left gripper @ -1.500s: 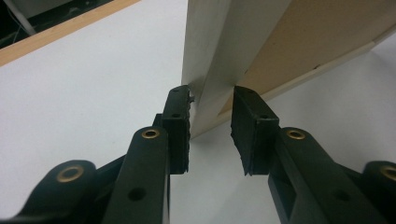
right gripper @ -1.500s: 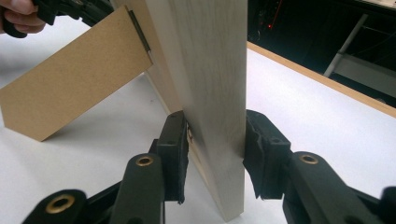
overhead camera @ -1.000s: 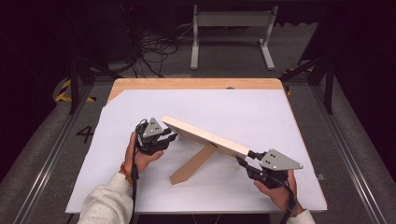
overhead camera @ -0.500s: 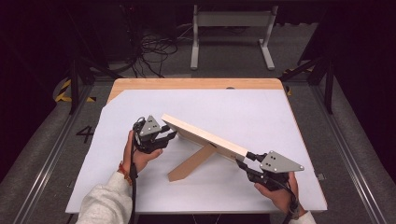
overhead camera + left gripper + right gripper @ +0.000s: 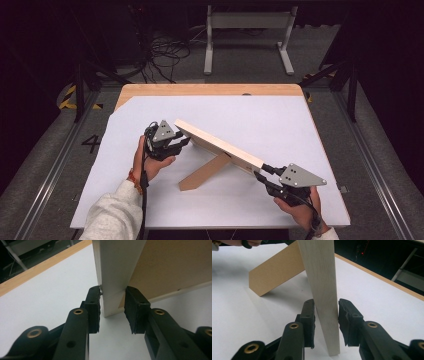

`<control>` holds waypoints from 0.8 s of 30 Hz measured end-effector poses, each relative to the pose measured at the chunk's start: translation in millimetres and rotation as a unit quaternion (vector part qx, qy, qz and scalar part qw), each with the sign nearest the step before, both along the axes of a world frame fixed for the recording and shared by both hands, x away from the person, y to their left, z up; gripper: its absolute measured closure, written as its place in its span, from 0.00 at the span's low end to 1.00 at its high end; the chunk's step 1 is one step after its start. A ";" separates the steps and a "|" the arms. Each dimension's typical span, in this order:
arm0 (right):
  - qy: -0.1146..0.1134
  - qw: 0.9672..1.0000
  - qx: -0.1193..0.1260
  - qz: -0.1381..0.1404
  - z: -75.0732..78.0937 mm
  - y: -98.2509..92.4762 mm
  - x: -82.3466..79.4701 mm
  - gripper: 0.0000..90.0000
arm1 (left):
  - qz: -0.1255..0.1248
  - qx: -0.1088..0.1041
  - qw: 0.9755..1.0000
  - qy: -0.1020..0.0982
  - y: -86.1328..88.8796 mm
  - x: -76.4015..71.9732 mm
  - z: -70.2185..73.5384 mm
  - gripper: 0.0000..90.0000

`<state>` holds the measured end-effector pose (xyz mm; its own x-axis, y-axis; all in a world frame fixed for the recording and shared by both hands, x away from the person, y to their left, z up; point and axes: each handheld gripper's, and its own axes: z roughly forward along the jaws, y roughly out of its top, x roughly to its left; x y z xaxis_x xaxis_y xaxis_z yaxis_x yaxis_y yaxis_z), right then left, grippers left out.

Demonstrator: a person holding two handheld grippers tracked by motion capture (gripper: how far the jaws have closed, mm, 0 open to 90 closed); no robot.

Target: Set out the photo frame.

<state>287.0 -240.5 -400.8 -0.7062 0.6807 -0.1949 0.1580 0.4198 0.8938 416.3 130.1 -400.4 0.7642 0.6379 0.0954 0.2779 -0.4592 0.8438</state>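
A pale wooden picture frame (image 5: 220, 145) stands on edge on the white table cover (image 5: 310, 125), propped by its tan back leg (image 5: 205, 172). My left gripper (image 5: 182, 142) holds the frame's far left end; in the left gripper view the jaws of the left gripper (image 5: 112, 300) press both faces of the frame's white edge (image 5: 112, 270). My right gripper (image 5: 260, 172) is shut on the near right end. In the right gripper view the frame (image 5: 322, 277) rises slightly tilted between the jaws of the right gripper (image 5: 325, 312), with the tan leg (image 5: 274, 270) behind it.
The white cover lies on a wooden table whose bare strip (image 5: 210, 90) shows at the far edge. Beyond it on the dark floor are cables (image 5: 165, 50) and a white metal stand (image 5: 250, 30). Open cover lies ahead of the frame and to the right.
The frame and both grippers have shifted only slightly; the left gripper has edged a little farther from me. Both grips are unchanged.
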 end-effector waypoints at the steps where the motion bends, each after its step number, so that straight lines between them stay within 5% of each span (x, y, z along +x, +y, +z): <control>1: 0.001 1.000 0.000 0.000 -0.1 0.9 -0.7 0.74 | 0.001 -0.001 1.000 0.001 -1.2 1.7 0.3 0.73; 18: 0.005 1.000 0.004 0.007 -0.5 10.2 -6.4 0.75 | 0.012 0.023 1.000 0.015 -16.4 15.8 -3.5 0.72; 24: 0.010 1.000 0.005 0.020 0.5 6.2 -7.3 0.67 | 0.022 -0.019 1.000 0.007 -3.3 6.4 4.0 0.63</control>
<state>279.7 -234.3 -400.3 -0.7359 0.6543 -0.1739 0.1590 0.4166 0.8951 422.7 126.8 -396.4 0.7363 0.6739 0.0602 0.3089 -0.4139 0.8563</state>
